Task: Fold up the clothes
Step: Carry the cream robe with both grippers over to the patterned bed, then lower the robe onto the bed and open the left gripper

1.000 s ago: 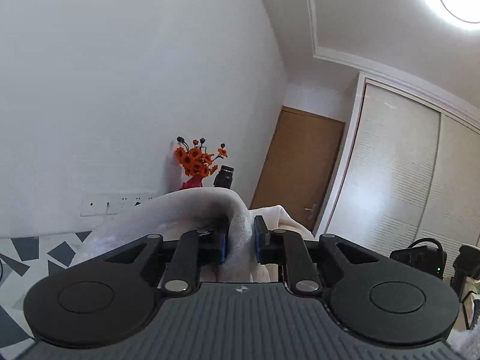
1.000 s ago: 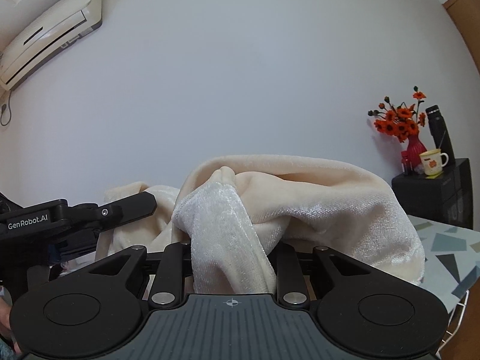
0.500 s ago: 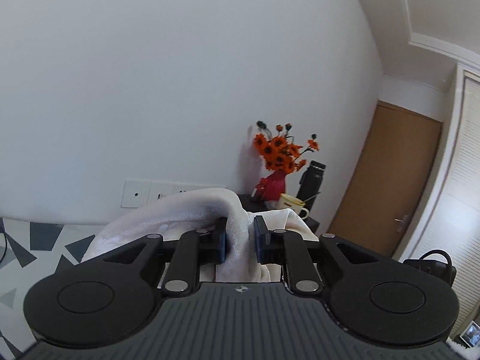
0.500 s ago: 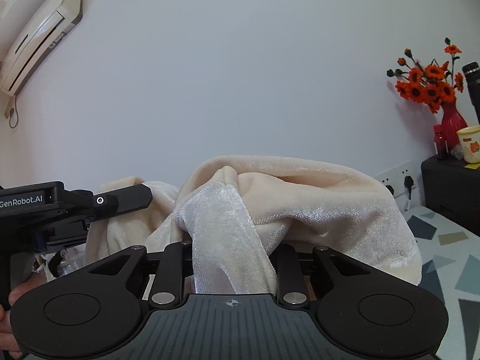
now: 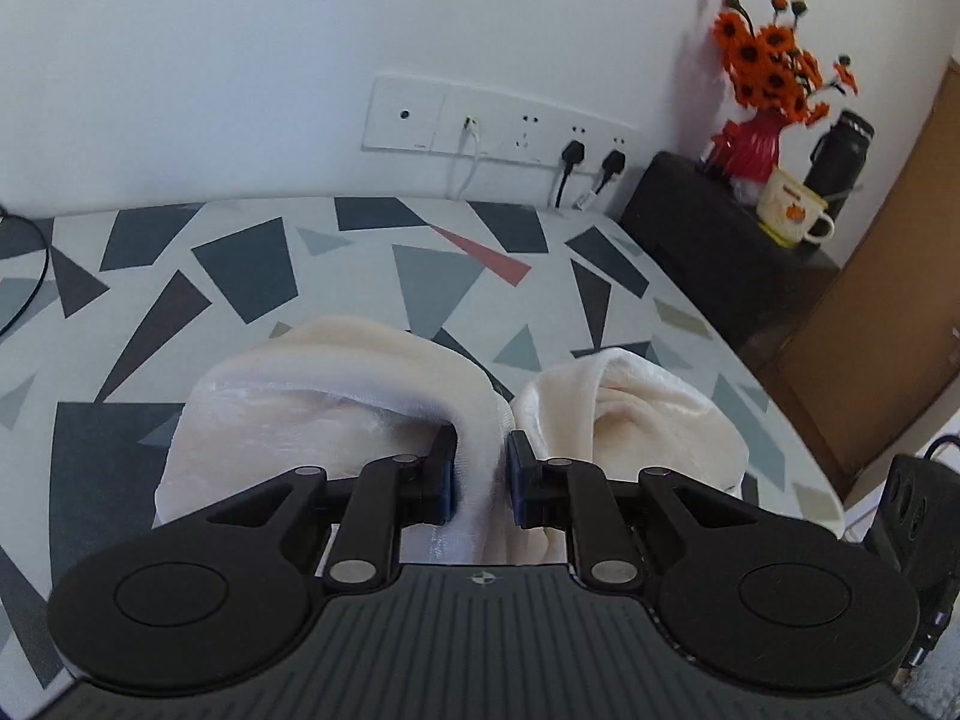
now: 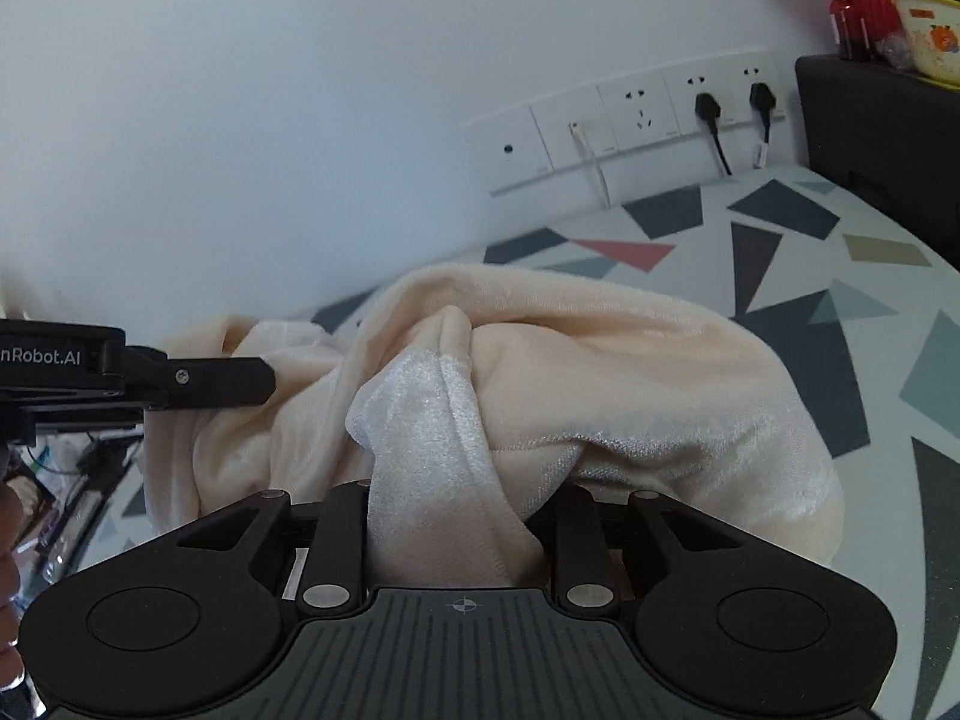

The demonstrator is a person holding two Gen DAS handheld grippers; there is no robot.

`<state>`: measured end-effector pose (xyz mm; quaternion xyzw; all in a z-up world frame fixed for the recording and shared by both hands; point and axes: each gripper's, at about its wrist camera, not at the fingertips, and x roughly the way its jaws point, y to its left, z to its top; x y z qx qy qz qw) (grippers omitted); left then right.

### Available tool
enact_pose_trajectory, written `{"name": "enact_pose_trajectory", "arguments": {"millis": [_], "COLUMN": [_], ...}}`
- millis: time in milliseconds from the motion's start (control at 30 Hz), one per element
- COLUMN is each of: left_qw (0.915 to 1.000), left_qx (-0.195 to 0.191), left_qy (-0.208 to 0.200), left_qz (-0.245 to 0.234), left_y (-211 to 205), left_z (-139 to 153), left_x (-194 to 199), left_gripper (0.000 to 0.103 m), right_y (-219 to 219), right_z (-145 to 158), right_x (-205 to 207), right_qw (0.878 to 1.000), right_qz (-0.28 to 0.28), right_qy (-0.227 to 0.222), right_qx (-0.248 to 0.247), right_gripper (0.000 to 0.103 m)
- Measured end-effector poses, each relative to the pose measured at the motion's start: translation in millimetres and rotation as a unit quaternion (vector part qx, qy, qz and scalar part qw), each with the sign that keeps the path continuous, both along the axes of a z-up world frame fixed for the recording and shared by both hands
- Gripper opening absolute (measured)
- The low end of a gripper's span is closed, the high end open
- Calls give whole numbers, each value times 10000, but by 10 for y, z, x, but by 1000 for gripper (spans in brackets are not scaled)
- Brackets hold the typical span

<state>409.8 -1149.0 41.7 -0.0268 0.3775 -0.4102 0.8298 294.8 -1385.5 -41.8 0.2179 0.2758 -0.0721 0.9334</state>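
patterned table [image 5: 240,258] | L tool [image 5: 480,474] clamps cream garment [image 5: 336,372] | R tool [image 6: 456,534] grips same | mug [image 5: 792,210] contents unseen

Both claws [image 5: 480,468] [image 6: 450,498] clamped tight.

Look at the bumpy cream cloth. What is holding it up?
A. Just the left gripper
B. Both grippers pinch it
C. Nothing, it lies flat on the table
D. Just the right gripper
B: the left gripper has a fold of the cream cloth squeezed between its fingers, and the right gripper has another bunch of it filling the gap between its fingers, above the patterned table.
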Motion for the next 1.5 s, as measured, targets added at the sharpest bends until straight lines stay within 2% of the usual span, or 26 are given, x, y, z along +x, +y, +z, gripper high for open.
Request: {"name": "enact_pose_trajectory", "arguments": {"millis": [167, 333, 533, 800, 967, 1133, 1233, 1300, 1367, 1400, 1433, 1500], "left_qw": [9993, 9975, 9980, 9974, 9966, 9959, 9954, 9952, 9961, 9965, 9968, 9963], "left_qx": [366, 677, 454, 58, -208, -526, -539, -509, -481, -463, -445, -491], "left_qy": [64, 154, 428, 643, 673, 685, 741, 750, 599, 531, 463, 469], "left_qz": [-69, -125, -121, -324, -422, -274, -298, -378, -434, -454, -473, -521], "left_y": [-237, -444, -308, -62, 134, 481, 639, 711, 783, 809, 834, 890], "left_z": [-236, -456, -516, -514, -458, -362, -381, -399, -386, -374, -361, -346], "left_x": [32, 74, 197, 361, 473, 627, 701, 715, 688, 674, 660, 661], "left_gripper": [18, 18, 20, 21, 17, 17, 18, 26, 45, 51, 62, 74], "right_y": [86, 89, 128, 223, 243, 229, 188, 164, 168, 175, 177, 171], "right_z": [-180, -232, -283, -273, -207, -141, -104, -85, -66, -57, -49, -32], "right_x": [117, 149, 163, 217, 269, 267, 205, 155, 122, 107, 91, 50], "right_qw": [9988, 9978, 9978, 9970, 9951, 9935, 9925, 9914, 9904, 9901, 9898, 9890], "right_qz": [211, 312, 265, -128, -395, -672, -850, -973, -1049, -1076, -1108, -1189], "right_qy": [256, 376, 392, 580, 813, 893, 877, 863, 881, 888, 883, 844], "right_qx": [-359, -438, -467, -499, -404, -213, -10, 128, 159, 159, 175, 237], "right_gripper": [23, 23, 25, 25, 25, 25, 25, 25, 25, 25, 25, 25]}}
